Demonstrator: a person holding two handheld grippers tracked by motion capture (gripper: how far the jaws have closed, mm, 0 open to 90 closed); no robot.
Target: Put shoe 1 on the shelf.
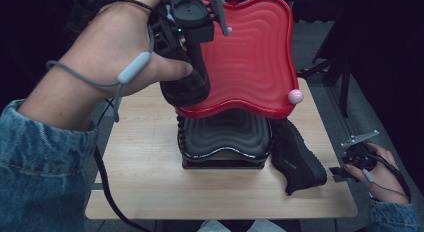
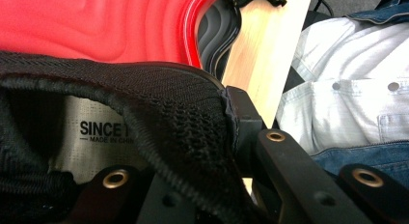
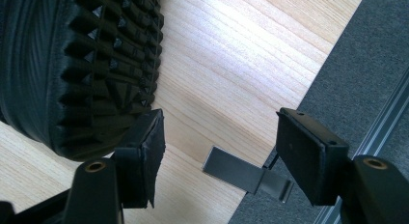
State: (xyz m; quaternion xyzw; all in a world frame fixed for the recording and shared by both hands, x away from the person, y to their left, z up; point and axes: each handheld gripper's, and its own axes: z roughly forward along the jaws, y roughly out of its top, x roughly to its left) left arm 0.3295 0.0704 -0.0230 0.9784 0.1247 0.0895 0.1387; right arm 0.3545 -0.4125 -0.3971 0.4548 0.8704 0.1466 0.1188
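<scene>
A black knit shoe (image 1: 186, 89) hangs in the air over the near left corner of the red wavy tray (image 1: 250, 52). My left gripper (image 1: 189, 74) is shut on it. In the left gripper view (image 2: 193, 151) one jaw is inside the shoe (image 2: 159, 103) and one outside, pinching its collar. A second black shoe (image 1: 297, 159) lies on its side at the table's right. My right gripper (image 1: 345, 167) stands open just right of it, off the table edge. In the right gripper view (image 3: 224, 147) nothing is between its jaws, and the shoe's sole (image 3: 87, 64) is beside the left jaw.
The red tray rests on a black wavy tray (image 1: 225, 134) at the middle of the wooden table (image 1: 150, 182). A small pink ball (image 1: 295, 96) sits at the red tray's near right rim. A metal clip (image 3: 241, 171) juts from the table edge over grey carpet (image 3: 366, 64).
</scene>
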